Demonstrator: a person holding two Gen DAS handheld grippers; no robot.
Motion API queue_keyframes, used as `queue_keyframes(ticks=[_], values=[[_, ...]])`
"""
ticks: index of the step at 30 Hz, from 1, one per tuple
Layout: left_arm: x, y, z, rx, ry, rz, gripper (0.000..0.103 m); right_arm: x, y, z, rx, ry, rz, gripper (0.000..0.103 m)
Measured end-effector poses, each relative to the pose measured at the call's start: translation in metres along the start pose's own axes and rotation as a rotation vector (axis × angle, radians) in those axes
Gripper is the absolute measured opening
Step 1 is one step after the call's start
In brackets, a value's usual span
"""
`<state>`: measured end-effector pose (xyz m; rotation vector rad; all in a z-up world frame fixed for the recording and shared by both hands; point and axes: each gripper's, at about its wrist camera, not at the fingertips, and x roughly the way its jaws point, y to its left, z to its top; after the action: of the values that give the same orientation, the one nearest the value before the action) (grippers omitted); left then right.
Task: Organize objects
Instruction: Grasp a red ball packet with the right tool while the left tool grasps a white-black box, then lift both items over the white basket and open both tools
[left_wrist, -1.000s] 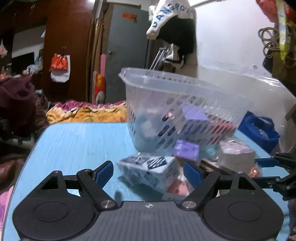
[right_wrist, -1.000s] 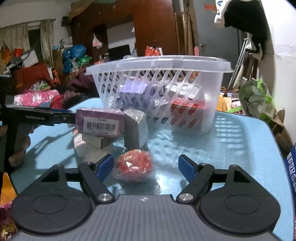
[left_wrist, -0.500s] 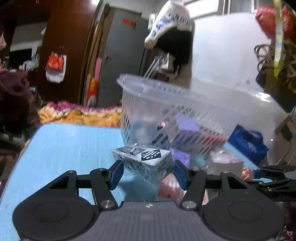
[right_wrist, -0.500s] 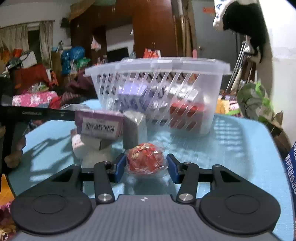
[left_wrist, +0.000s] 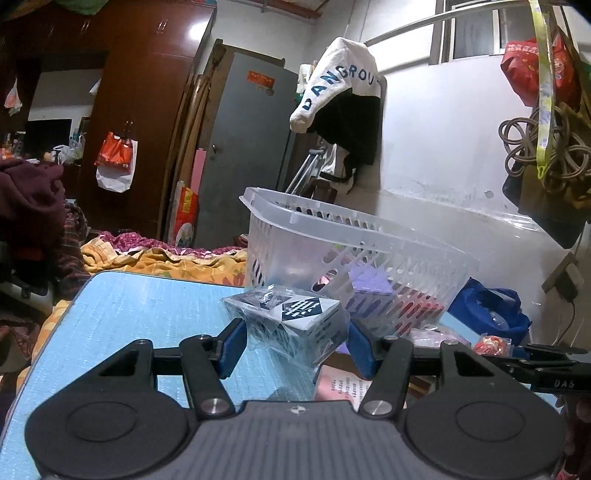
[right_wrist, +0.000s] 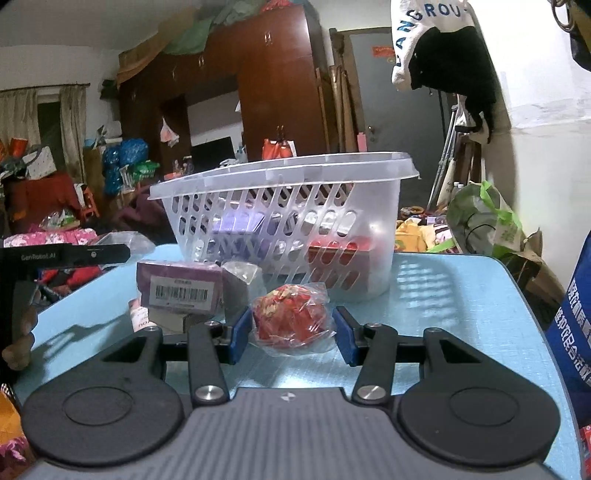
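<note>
Both wrist views look low and close across the worktop (left_wrist: 122, 314) from different sides, sharing the basket (left_wrist: 295, 254).

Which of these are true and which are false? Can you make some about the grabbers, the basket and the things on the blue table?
1. The left gripper is shut on the wrapped blue-and-white box. True.
2. The right gripper is empty. False: it is shut on the red wrapped ball.
3. The white basket has nothing inside. False: purple and red things show through its slots.
4. A purple box with a barcode sits on the table, outside the basket. True.
</note>
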<state>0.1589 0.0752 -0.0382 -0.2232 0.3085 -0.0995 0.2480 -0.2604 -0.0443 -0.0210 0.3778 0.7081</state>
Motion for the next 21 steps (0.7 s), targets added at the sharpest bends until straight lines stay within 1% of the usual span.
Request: queue_keyframes(ticks=[12, 14, 17, 21], values=[[-0.002, 0.002, -0.002, -0.006, -0.014, 0.004, 0.063, -0.007, -0.005, -0.002, 0.045, -0.063, -0.015, 0.052], [-0.002, 0.002, -0.002, -0.005, -0.017, 0.005, 0.063, -0.008, -0.004, -0.002, 0.042, -0.070, -0.018, 0.052], [-0.002, 0.002, -0.002, -0.003, -0.016, 0.005, 0.063, -0.013, 0.000, -0.003, 0.018, -0.102, -0.041, 0.052], [-0.007, 0.002, -0.002, 0.002, -0.043, 0.007, 0.063, -0.016, 0.001, -0.003, 0.012, -0.127, -0.048, 0.052]])
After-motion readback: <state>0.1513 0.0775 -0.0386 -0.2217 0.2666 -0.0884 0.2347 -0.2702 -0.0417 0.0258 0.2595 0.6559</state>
